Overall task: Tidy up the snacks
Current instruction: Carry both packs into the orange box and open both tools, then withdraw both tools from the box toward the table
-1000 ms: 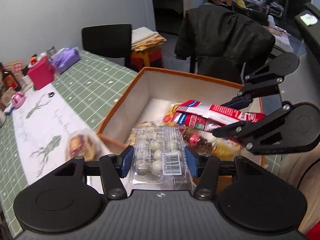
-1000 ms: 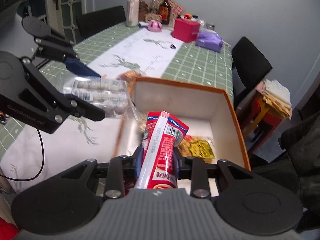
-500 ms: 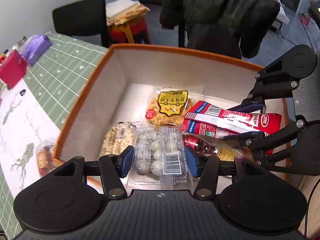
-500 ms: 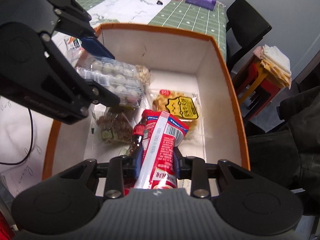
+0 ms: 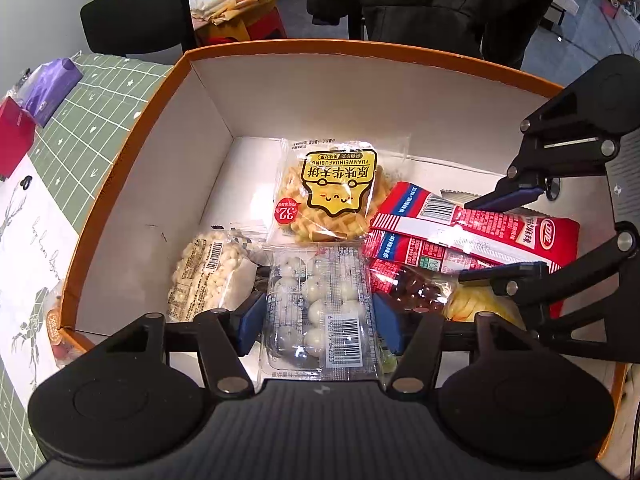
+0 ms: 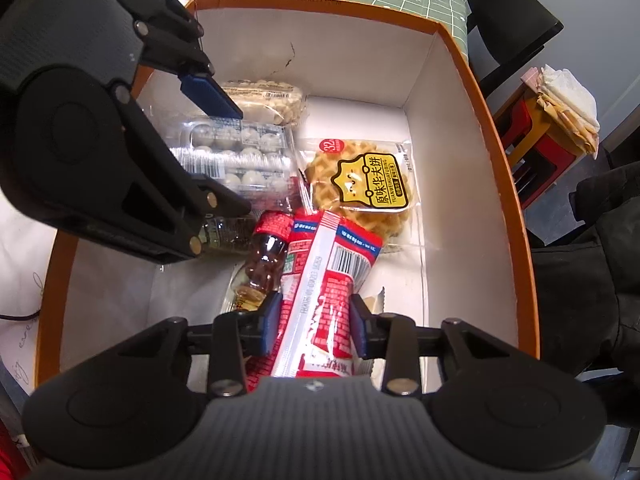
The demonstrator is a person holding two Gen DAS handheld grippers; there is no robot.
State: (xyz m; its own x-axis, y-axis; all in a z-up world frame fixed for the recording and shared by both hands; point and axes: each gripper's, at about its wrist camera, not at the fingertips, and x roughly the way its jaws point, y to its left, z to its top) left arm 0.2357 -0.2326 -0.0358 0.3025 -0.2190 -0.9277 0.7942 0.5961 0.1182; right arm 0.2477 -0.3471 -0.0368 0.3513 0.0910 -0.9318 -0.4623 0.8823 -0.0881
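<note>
An orange box [image 5: 320,46] with white inside walls holds several snacks. My left gripper [image 5: 320,320] reaches into it, jaws opening. A clear tray of white balls [image 5: 320,304] lies between the pads, and they no longer seem to press it. My right gripper [image 6: 316,320] is also in the box, jaws opening around a red packet [image 6: 320,288] that leans on the other snacks. Each gripper shows in the other's view: the left gripper [image 6: 226,152], the right gripper [image 5: 500,236]. Under them lie a yellow waffle pack [image 5: 332,196], a puffed-snack bag [image 5: 208,268] and a small brown bottle [image 6: 264,264].
The box stands on a table with a green checked cloth [image 5: 100,112]. One more snack pack [image 5: 54,320] lies outside the box's left wall. A red box [image 5: 12,136] and purple pack [image 5: 52,84] sit farther left. Behind are a black chair [image 5: 136,16] and a dark jacket [image 5: 440,0].
Both grippers have sunk from above the box rim down into the box with the tray and the red packet. Both sets of jaws now stand a little wider.
</note>
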